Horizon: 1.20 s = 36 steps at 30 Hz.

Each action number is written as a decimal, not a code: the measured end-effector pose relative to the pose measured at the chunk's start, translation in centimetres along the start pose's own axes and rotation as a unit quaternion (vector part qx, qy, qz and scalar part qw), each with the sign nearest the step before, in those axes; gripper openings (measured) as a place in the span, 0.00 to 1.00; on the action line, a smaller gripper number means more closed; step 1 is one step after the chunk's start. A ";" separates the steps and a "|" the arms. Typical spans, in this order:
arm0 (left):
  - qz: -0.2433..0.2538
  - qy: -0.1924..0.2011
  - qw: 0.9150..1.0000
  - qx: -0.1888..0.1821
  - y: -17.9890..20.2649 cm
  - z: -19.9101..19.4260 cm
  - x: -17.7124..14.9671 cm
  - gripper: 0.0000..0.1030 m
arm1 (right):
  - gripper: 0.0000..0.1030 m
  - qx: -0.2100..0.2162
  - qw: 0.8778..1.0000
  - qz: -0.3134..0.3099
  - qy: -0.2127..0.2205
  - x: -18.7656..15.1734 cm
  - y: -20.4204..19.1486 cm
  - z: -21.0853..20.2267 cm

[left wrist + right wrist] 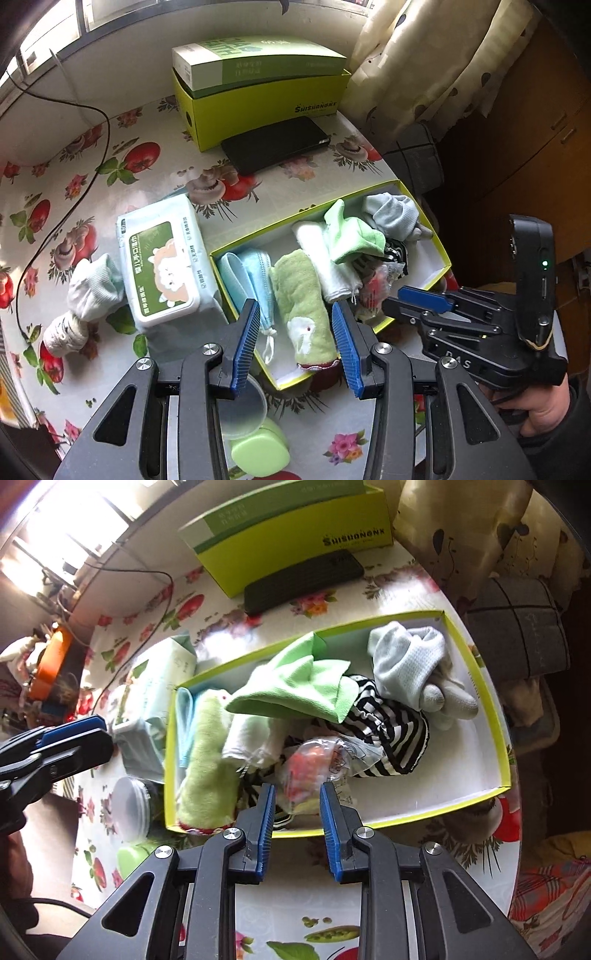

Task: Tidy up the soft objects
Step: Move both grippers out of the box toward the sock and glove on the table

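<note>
- Progress: most soft things already lie in the tray [439,258], at the centre right of the left wrist view, so I judge your task as nearly finished.
- Inside the tray, from left to right in that view, you have: one blue mask [255,273], one green towel [306,306], one white cloth [328,258], one green cloth [351,236], one striped cloth [391,734], one small plastic bag [317,764] and one bundle of pale socks [395,210]. That makes seven things, as far as I can separate them; the pile at the middle is tangled.
- Outside the tray, at the left of the left wrist view, two soft things are left: one pale sock [96,288] and one rolled white sock [64,332], touching each other, just beside the wipes pack [166,262].
- Whether the wipes pack also counts as soft, I cannot say.
- Your left gripper [295,347] hangs over the near end of the green towel with jaws wide apart and nothing held.
- Your right gripper [297,827] is at the near rim of the tray, jaws narrow but with a clear gap; the plastic bag shows just beyond the tips, and I see nothing held between them.
- Other things, one each: a green box [258,107] with a flat white box [258,59] lying on top, a black case [277,147], a cable [74,177], a clear lid [240,410] and a green cup [262,450].
</note>
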<state>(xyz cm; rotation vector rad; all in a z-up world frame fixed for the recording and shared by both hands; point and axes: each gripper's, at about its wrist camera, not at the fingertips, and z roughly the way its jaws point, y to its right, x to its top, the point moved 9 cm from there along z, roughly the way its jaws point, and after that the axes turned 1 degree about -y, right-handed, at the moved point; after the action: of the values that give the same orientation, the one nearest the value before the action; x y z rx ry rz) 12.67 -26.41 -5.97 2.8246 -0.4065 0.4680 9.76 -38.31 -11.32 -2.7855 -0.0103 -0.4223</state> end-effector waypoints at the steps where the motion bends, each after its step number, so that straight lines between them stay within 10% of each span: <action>1: 0.000 0.005 1.000 0.001 -0.2 -0.3 0.0 0.41 | 0.23 -0.001 1.000 -0.001 0.002 0.0 -0.3 -0.4; 13: -0.041 0.039 0.998 0.007 -4.7 -3.5 -1.6 0.41 | 0.41 -0.005 0.998 -0.051 0.025 0.5 -6.1 -3.7; 36: -0.145 0.041 0.988 0.029 -14.0 -5.0 -7.0 0.41 | 0.45 0.024 0.989 -0.142 -0.020 -0.2 -16.4 -1.3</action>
<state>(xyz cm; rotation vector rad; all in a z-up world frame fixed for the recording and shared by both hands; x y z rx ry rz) 9.29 -10.38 -6.58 2.8417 0.0350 0.5384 8.33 -23.21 -5.03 -2.7519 -0.4259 -0.4268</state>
